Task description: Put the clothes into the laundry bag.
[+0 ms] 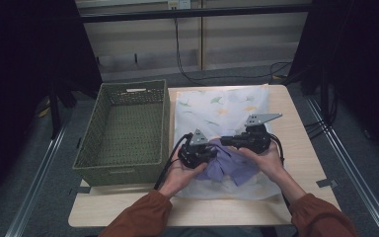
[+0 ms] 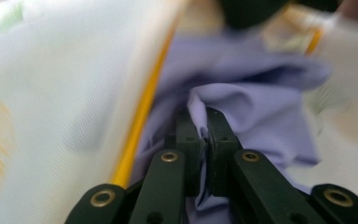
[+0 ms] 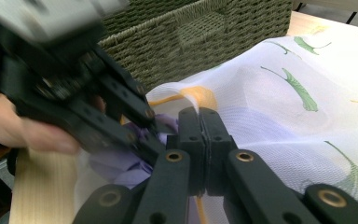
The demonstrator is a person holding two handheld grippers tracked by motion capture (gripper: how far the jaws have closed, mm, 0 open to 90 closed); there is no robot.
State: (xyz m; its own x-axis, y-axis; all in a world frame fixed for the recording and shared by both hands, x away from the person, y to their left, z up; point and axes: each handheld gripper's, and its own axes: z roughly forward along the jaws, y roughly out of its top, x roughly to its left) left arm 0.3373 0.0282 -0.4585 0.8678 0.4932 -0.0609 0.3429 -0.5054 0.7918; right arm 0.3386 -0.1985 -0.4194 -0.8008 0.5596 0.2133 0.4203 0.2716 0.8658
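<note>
Lilac cloth [image 1: 227, 165]: bunched on the leaf-print mesh bag [image 1: 217, 106], edges hidden under both hands
Left gripper [image 2: 206, 122]: clamped on a lilac fold
Right gripper [image 3: 200, 122]: clamped on the bag's mesh edge
Basket [image 1: 123, 128]: beside bag, cropped in right gripper view

The high view is dim overall, with black surroundings at both sides; light falls from above onto the table [image 1: 296, 148], leaving the pale cloth [image 1: 222, 106] brightest. The left gripper view is bright but smeared by blur, sharp only near the black jaws. The right gripper view is clearer, though the other gripper [image 3: 74, 102] close by is blurred.
</note>
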